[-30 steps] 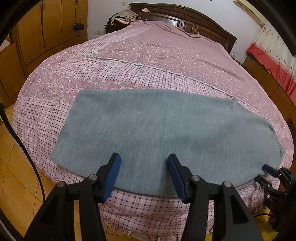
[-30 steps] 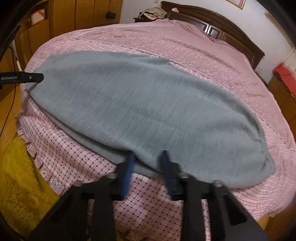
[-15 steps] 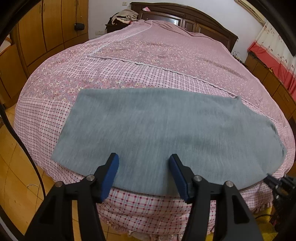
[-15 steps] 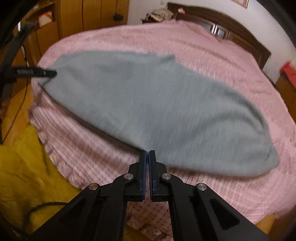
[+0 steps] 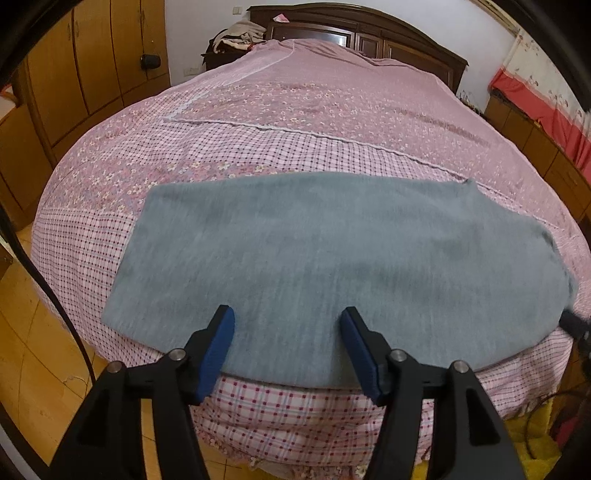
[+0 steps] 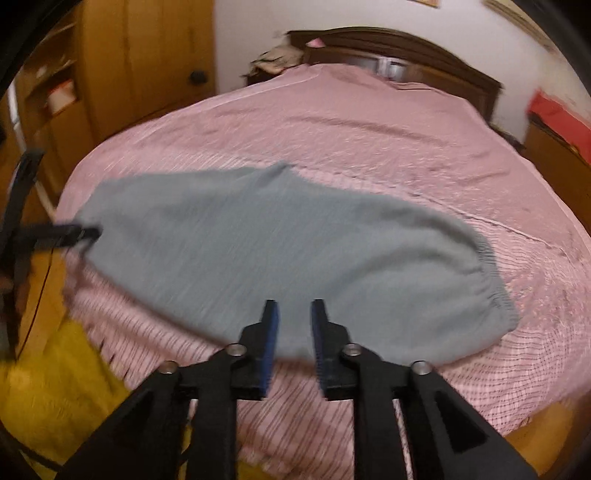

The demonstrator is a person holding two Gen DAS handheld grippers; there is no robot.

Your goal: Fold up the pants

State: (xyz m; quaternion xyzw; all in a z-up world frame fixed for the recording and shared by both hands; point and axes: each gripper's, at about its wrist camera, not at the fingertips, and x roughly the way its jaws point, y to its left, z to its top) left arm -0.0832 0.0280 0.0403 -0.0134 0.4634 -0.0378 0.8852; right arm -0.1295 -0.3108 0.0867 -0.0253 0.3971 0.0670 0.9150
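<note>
Grey-blue pants [image 5: 332, 258] lie folded lengthwise, flat across the foot of the bed. My left gripper [image 5: 287, 310] hovers over their near edge. Its jaws are opening and nothing is pinched between the blue pads [image 5: 218, 347]. In the right wrist view the pants [image 6: 277, 240] show their elastic waistband [image 6: 487, 266] at the right end. My right gripper [image 6: 294, 302] hangs just above the near edge by the waist. Its jaws are opening with a narrow gap, and no cloth is between them. The left gripper [image 6: 70, 232] shows as a blurred black shape at the pants' left end.
The bed [image 5: 295, 110] carries a pink floral and checked cover and a dark wooden headboard [image 5: 369, 29]. Wooden wardrobes [image 5: 92, 66] stand to the left. A yellow mat [image 6: 55, 387] lies on the floor at the bed's foot. A red curtain [image 5: 535, 96] hangs at the right.
The right gripper shut at the pants' near edge, then rose and opened a little with no cloth in it. The left jaws widened slightly and that hand stayed put.
</note>
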